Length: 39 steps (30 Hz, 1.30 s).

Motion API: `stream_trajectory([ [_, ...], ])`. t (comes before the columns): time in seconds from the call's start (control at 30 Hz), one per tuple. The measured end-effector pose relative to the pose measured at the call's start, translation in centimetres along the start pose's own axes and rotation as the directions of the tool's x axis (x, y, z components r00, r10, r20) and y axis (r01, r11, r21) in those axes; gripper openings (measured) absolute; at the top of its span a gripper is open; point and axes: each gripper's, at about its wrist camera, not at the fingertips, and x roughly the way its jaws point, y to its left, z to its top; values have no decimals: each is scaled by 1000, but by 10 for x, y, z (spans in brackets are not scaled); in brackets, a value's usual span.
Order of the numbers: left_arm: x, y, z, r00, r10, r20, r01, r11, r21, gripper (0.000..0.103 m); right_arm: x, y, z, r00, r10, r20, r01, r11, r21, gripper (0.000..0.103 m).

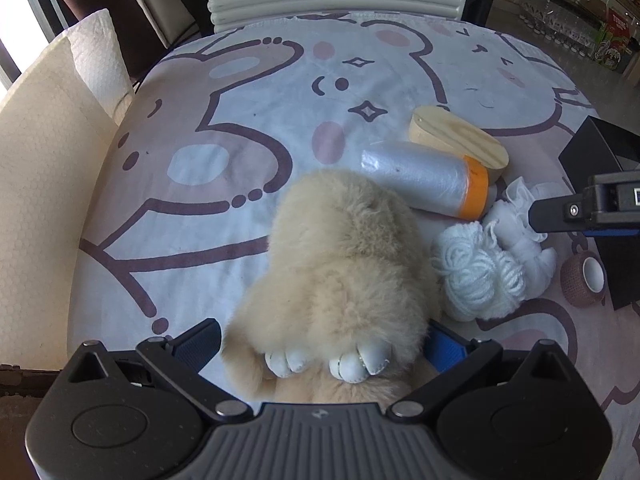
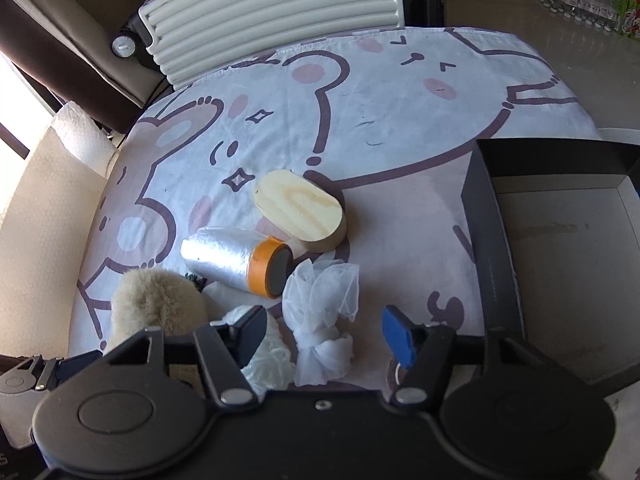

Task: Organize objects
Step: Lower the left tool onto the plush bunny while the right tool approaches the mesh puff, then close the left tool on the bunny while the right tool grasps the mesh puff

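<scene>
left gripper: jaws set wide either side of the fluffy beige plush toy; can't tell if the pads actually press it

right gripper: jaws partly apart, white mesh bundle sitting between them, pads not on it

yarn ball: right of the plush, touching the mesh

plastic film roll: centre frame, orange end, leaning against the oval wood block

black box: right edge, open

bear-print sheet: under it all

Bear-print sheet with plush toy, film roll, wooden block, black box
</scene>
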Motion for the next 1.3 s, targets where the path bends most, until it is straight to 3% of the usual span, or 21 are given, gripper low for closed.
stream_trajectory([
  [0.27,10,10,2,999,-32,-15,32,999,-18,103,23,11,1,998,-28,-48,24,997,-74,49],
  [0.47,18,10,4,998,-55,-32,55,998,-4,103,41,18,0,994,-57,-90,46,992,-121,45],
  [0.7,26,10,8,993,-106,-53,103,993,-62,103,46,15,3,994,-49,-100,38,993,-107,32],
  [0.83,28,7,9,986,-154,-60,148,984,-97,103,45,13,4,994,-42,-99,31,993,-109,32],
  [1.1,26,11,15,992,-122,-25,117,979,-166,100,38,8,5,996,-24,-88,15,994,-105,32],
  [1.3,33,7,13,991,-98,-88,86,988,-127,90,33,4,4,996,-27,-85,18,994,-104,32],
])
